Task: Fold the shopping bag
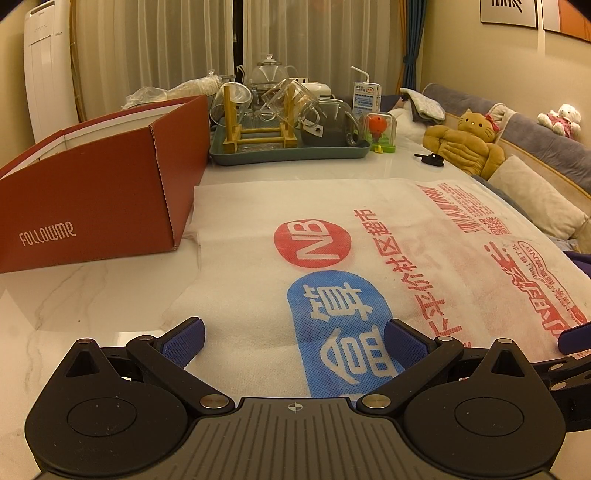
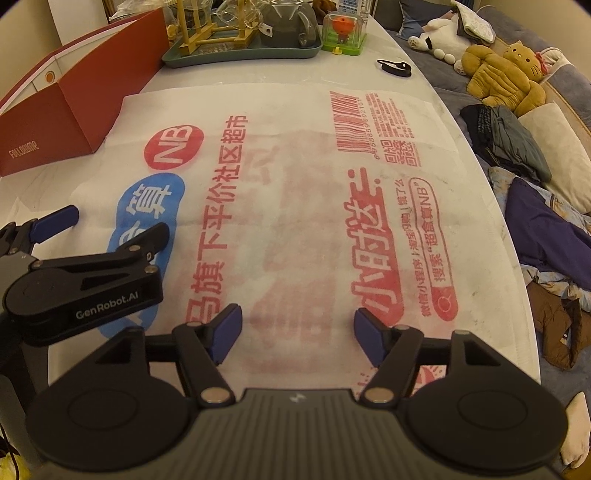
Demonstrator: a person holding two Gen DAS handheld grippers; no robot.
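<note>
A white non-woven shopping bag (image 1: 369, 229) with red and blue print lies spread flat on the marble table (image 1: 92, 295); it also fills the right wrist view (image 2: 295, 192). My left gripper (image 1: 293, 338) is open and empty, low over the bag's near edge by the blue logo. It also shows at the left of the right wrist view (image 2: 110, 225). My right gripper (image 2: 297, 334) is open and empty over the bag's near edge, to the right of the left one. One right fingertip (image 1: 572, 338) shows in the left wrist view.
A red cardboard box (image 1: 99, 192) stands at the bag's left far corner. A green tray (image 1: 288, 151) with glassware and a wooden rack sits behind. A small toy (image 2: 343, 29) and a black object (image 2: 395, 68) lie at the far right. A sofa with plush toys (image 2: 506, 74) and clothes borders the table's right edge.
</note>
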